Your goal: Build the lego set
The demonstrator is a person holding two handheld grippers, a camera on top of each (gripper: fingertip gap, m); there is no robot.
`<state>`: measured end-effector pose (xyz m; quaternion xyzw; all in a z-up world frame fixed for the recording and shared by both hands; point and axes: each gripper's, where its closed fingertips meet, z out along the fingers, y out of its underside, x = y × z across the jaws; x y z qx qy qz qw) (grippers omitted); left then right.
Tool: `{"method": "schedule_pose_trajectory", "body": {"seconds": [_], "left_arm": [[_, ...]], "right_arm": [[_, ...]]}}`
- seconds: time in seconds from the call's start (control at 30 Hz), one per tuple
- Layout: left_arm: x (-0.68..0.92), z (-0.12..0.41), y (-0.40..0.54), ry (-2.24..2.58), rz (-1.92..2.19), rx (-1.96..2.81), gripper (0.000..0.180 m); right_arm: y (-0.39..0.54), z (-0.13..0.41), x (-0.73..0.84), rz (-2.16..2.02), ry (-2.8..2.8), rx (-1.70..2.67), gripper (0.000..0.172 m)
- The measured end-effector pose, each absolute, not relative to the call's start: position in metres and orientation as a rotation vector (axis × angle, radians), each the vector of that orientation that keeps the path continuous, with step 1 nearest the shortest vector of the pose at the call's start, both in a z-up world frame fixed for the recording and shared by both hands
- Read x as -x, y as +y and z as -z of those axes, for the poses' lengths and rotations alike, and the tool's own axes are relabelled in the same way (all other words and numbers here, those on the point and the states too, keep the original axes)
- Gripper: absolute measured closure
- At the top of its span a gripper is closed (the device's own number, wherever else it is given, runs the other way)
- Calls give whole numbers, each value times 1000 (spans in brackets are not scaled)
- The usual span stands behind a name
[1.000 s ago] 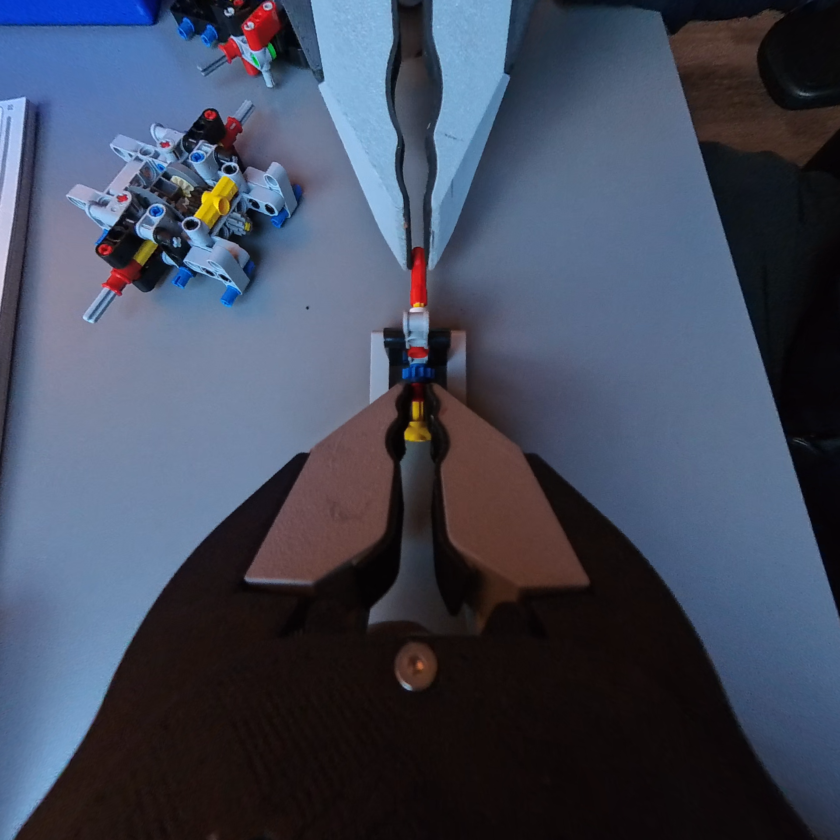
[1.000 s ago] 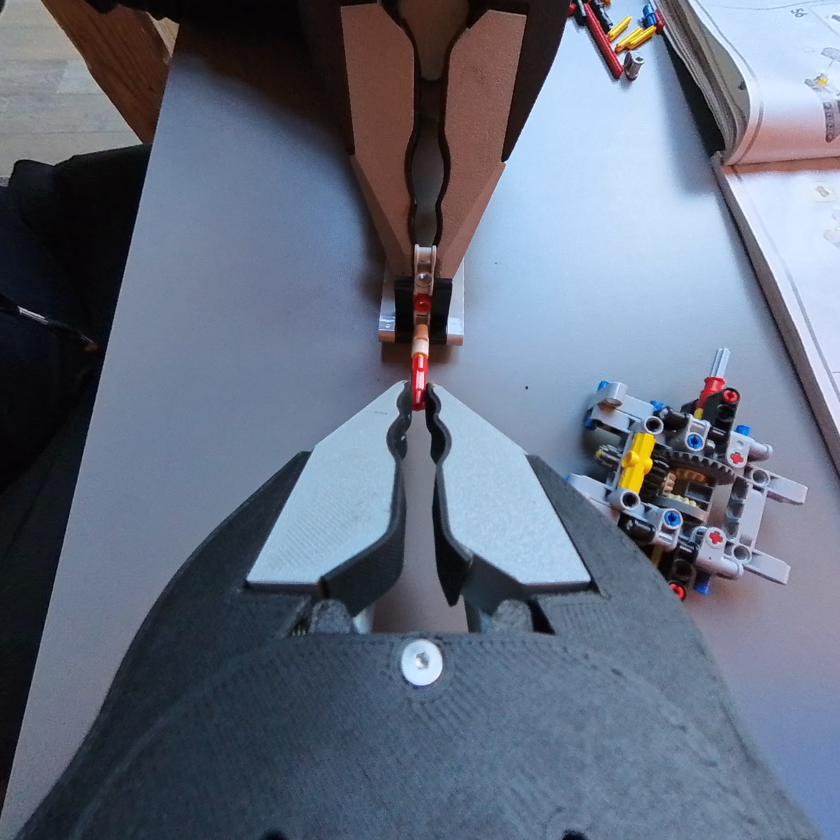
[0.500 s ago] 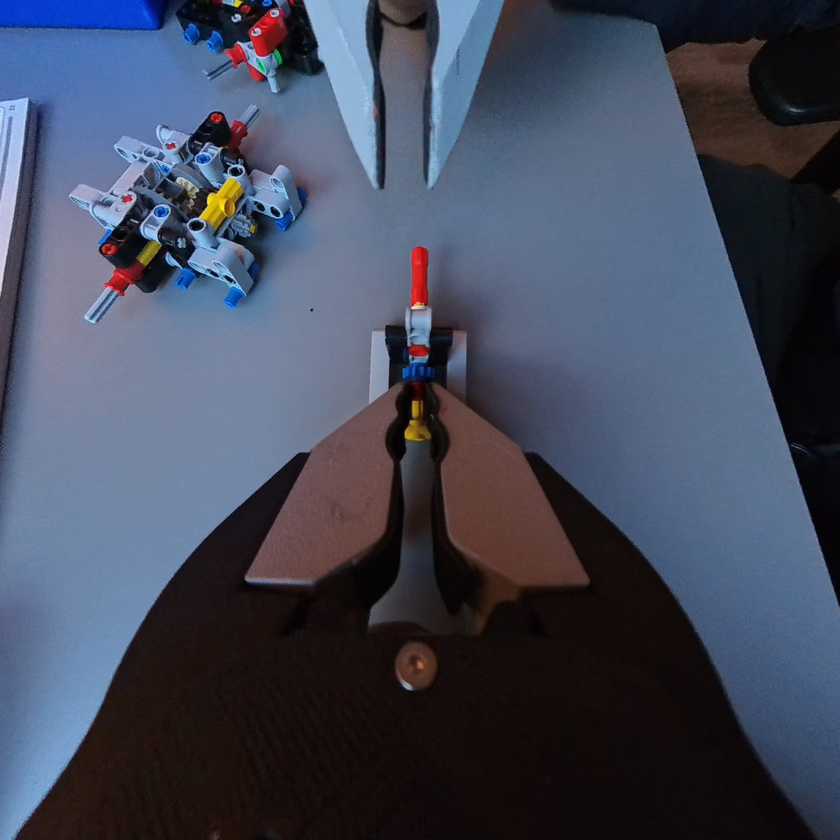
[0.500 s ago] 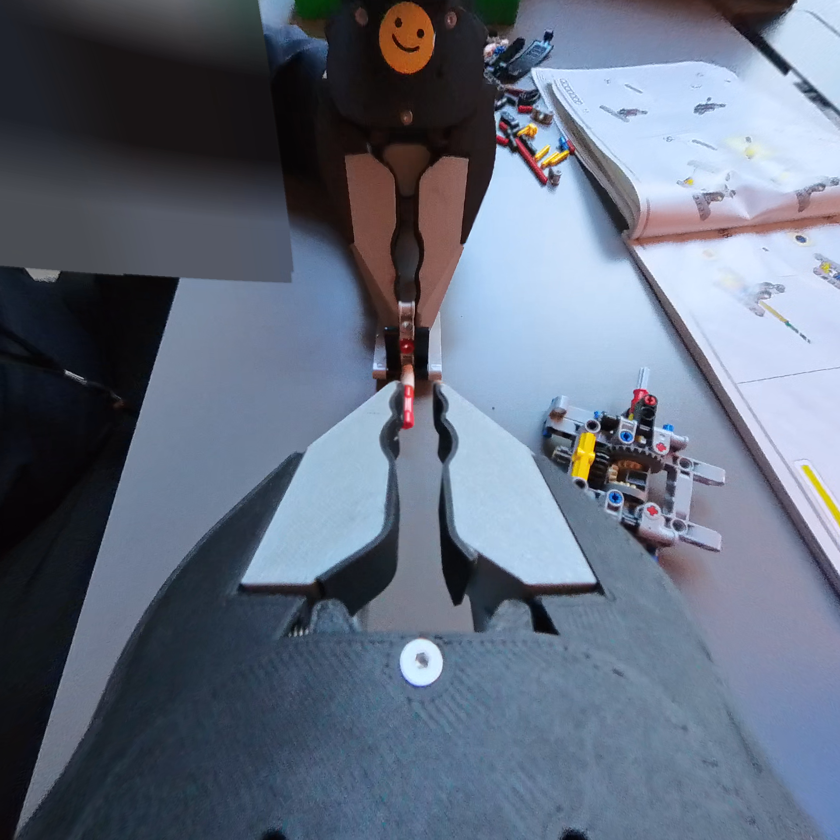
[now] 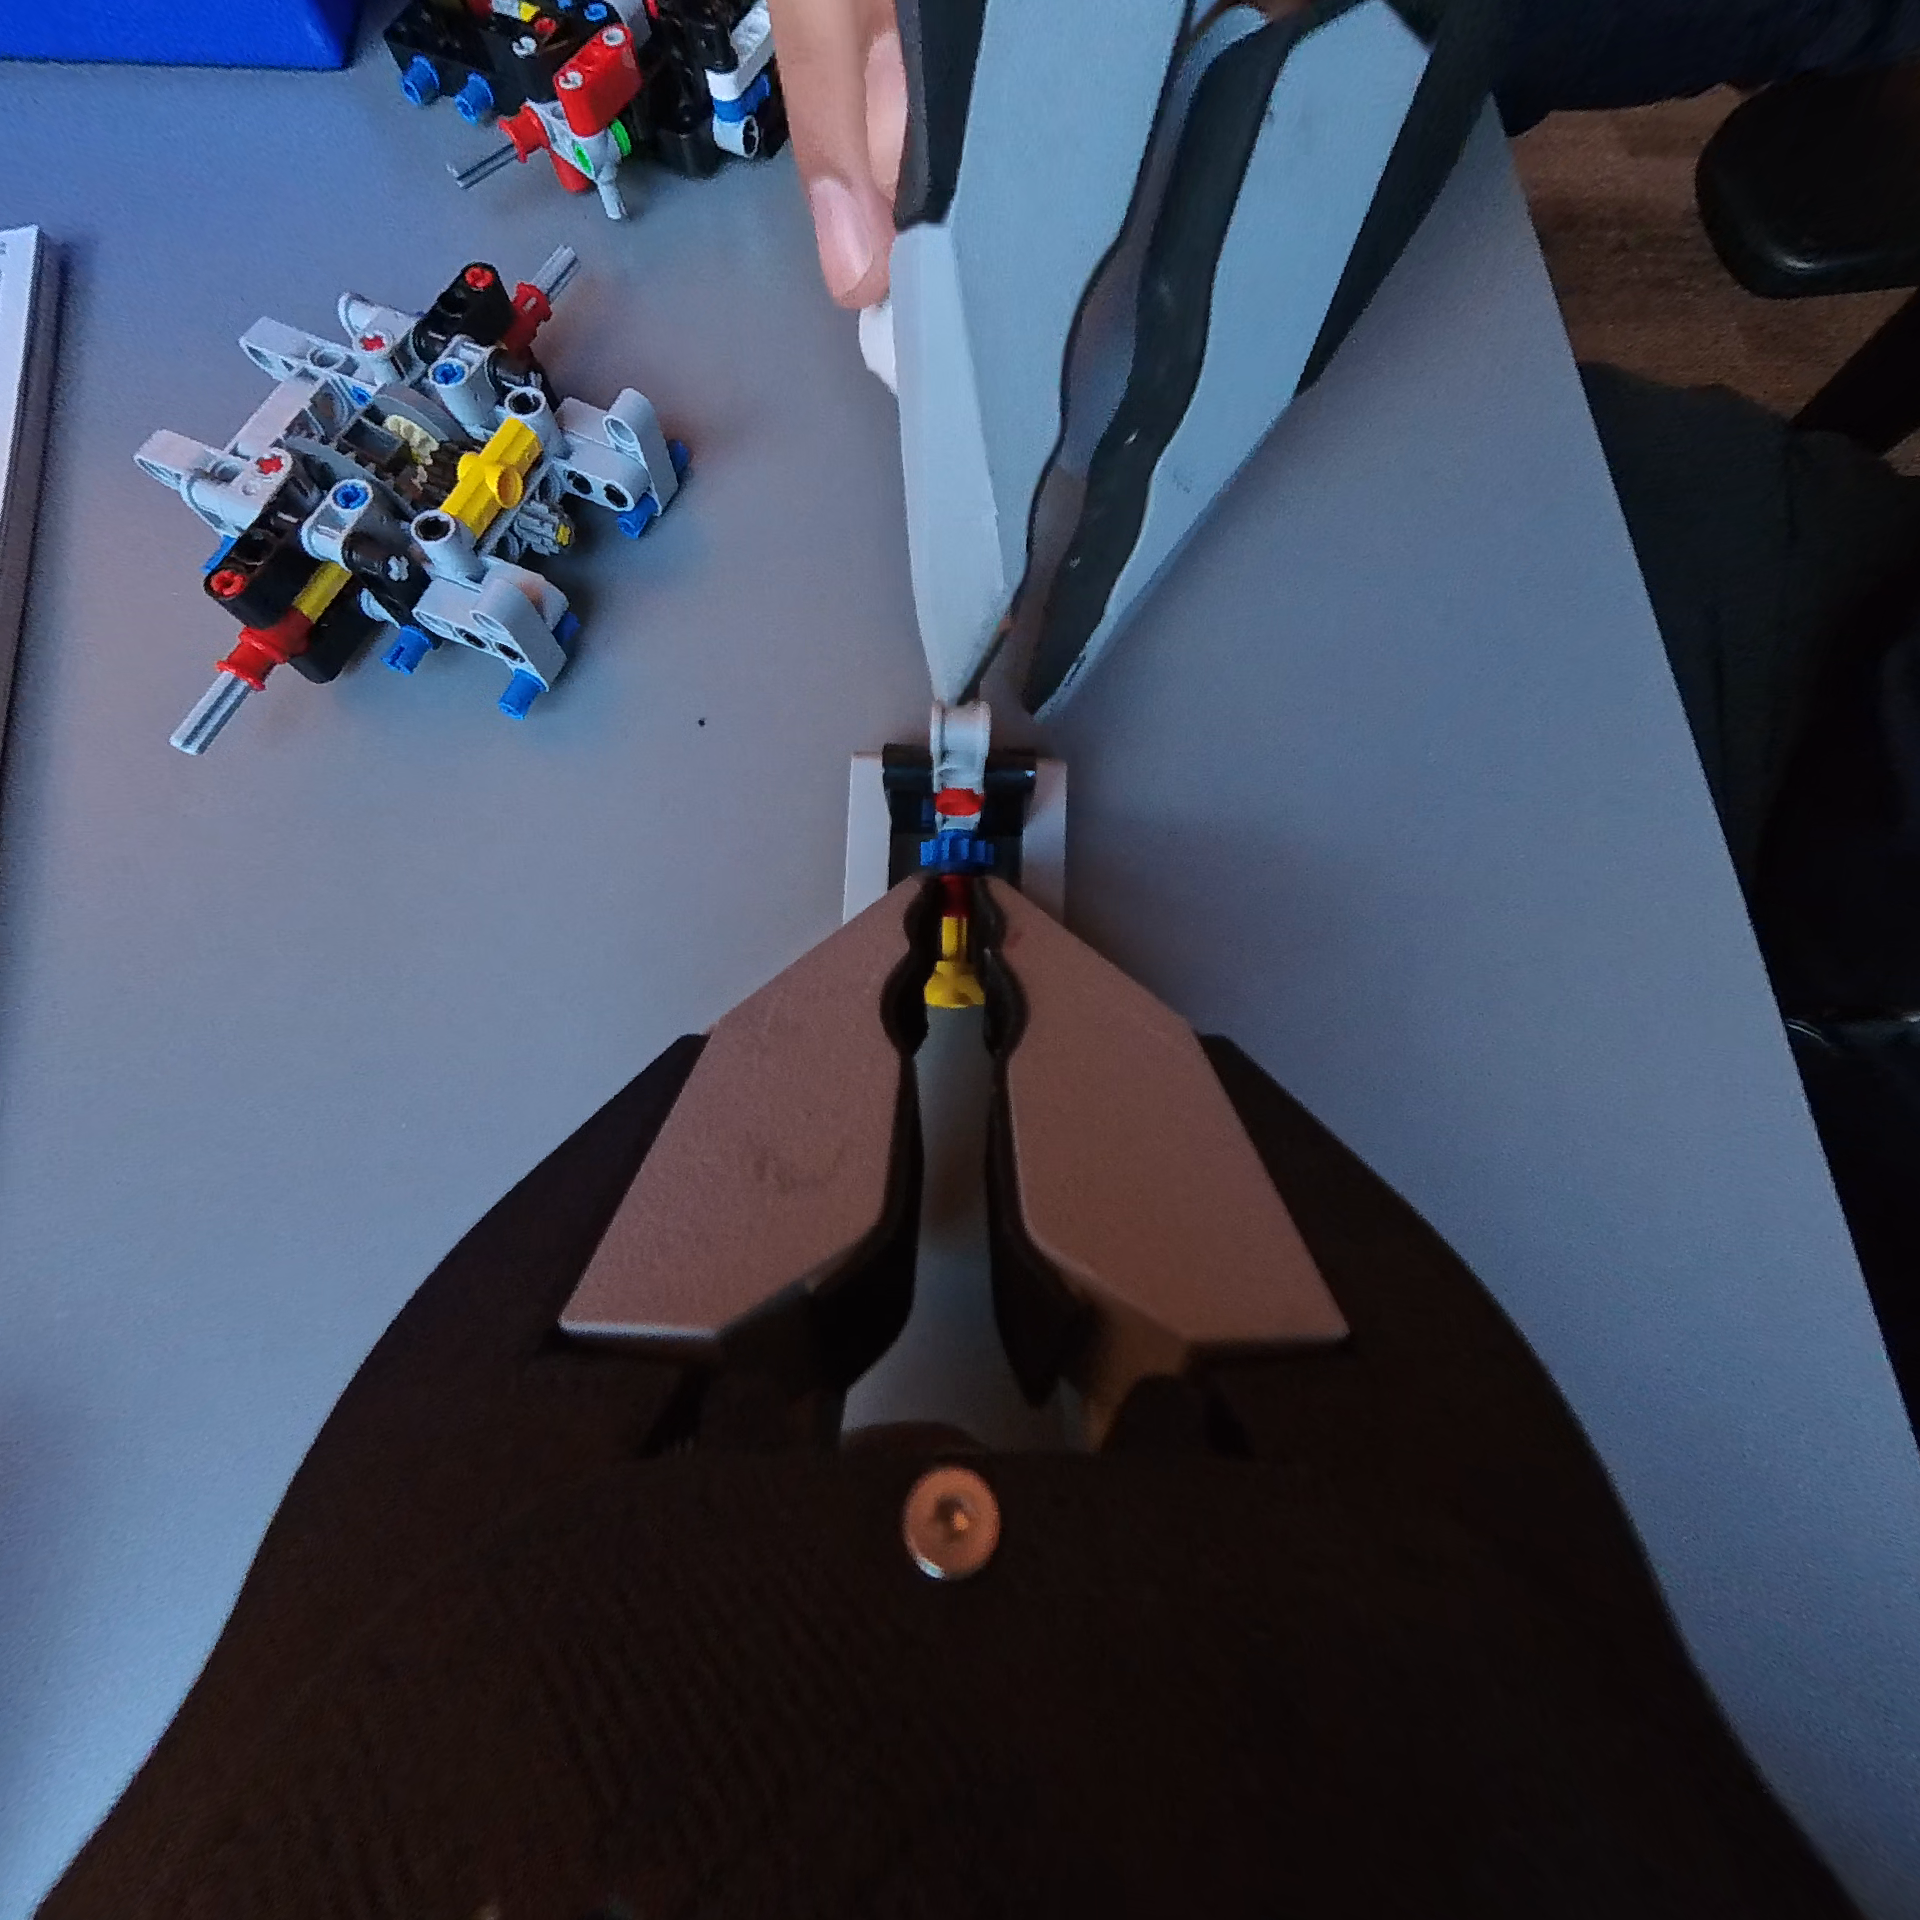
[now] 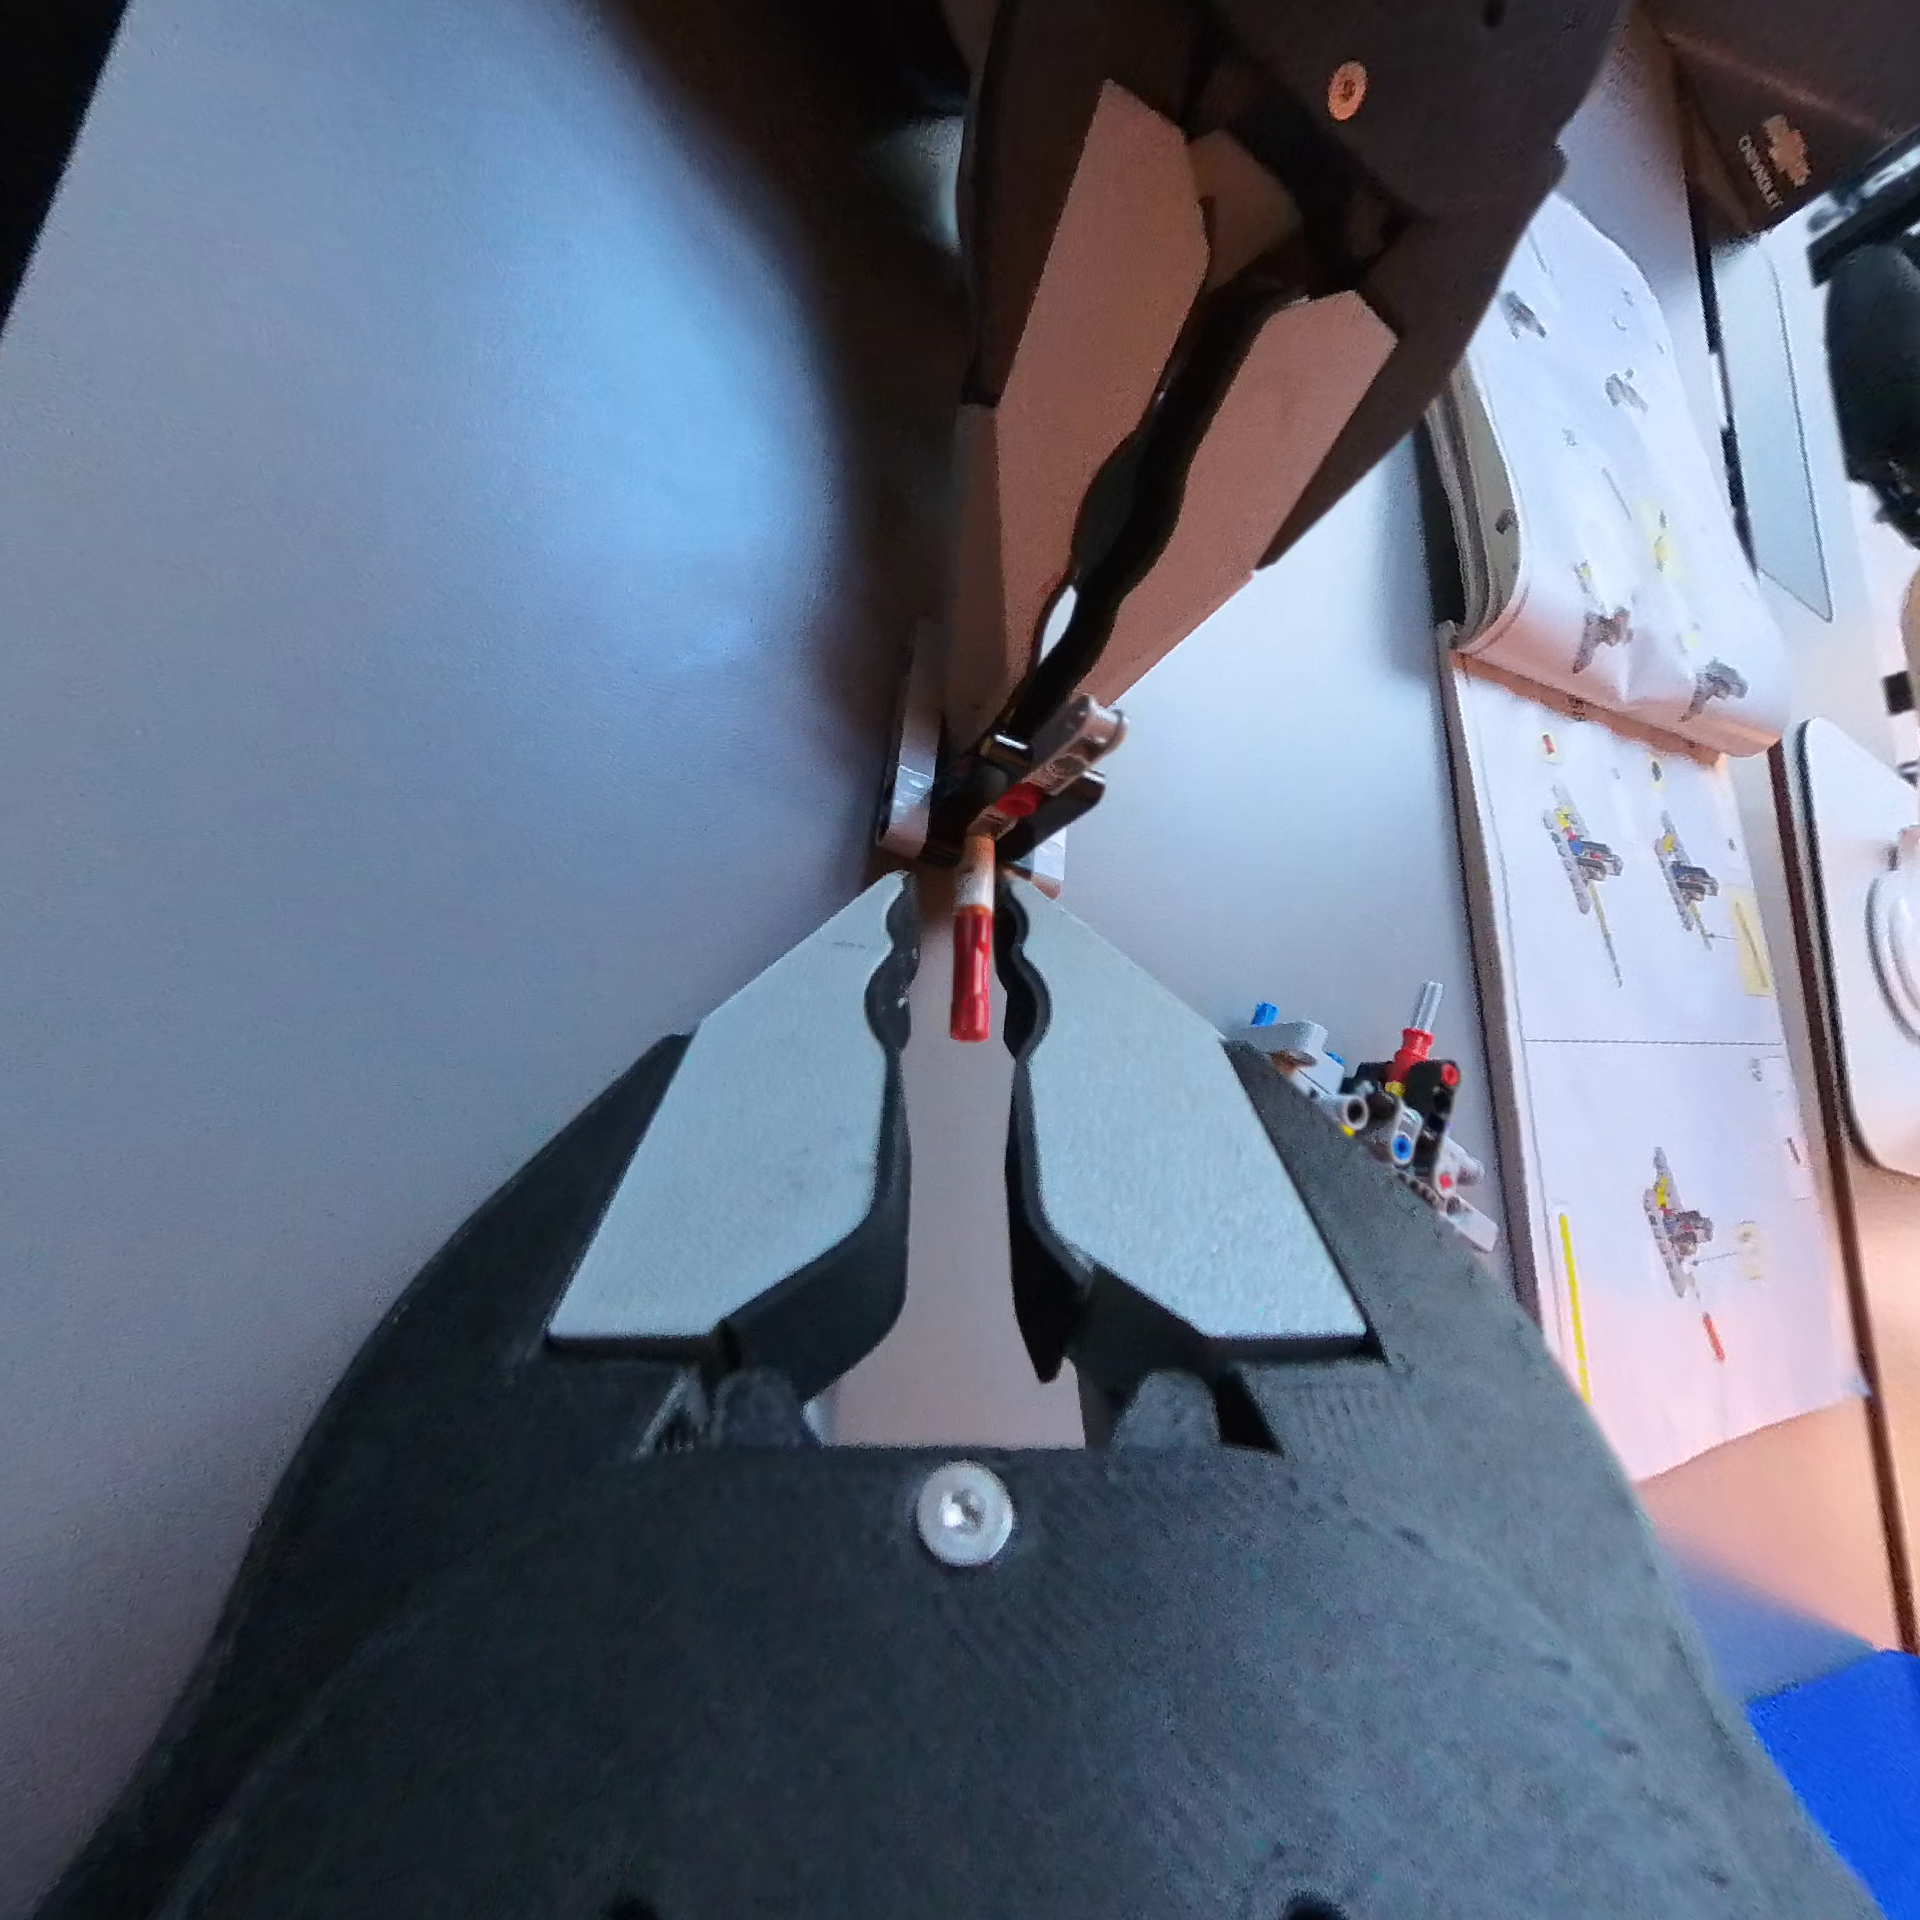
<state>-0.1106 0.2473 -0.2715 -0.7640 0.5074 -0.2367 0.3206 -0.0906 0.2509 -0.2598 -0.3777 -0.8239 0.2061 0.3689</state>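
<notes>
Left gripper (image 5: 954, 914): level, low over the table, fingers (image 5: 800, 1101) pinched together on a small toy-brick assembly (image 5: 958, 831). Right gripper (image 6: 961, 935): facing it head-on, rolled over to one side, jaws parted; the assembly's red pin (image 6: 974, 971) sits between its fingers (image 6: 748, 1122) with a gap on either side. A hand (image 5: 847, 145) grips the right gripper's body.

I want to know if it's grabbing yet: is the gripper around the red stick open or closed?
Open. The right gripper has its fingers on either side of the red stick, with gaps showing on both sides.
</notes>
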Motion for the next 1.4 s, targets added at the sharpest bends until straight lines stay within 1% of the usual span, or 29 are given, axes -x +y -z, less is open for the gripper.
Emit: {"method": "schedule_pose_trajectory", "body": {"seconds": [0.27,0.4,0.5,0.77,0.93,1.4], "left_arm": [[109,271,246,1341,628,2005,178],[109,271,246,1341,627,2004,178],[109,271,246,1341,628,2004,178],[109,271,246,1339,633,2006,178],[109,271,246,1340,632,2006,178],[109,271,246,1340,630,2006,178]], "right_arm": [[258,271,92,-399,-2145,949,168],[252,265,94,-505,-2126,973,167],[250,259,93,-574,-2112,986,172],[252,261,94,-569,-2109,999,172],[254,269,93,-537,-2139,1025,165],[252,264,95,-574,-2118,1026,168]]}}
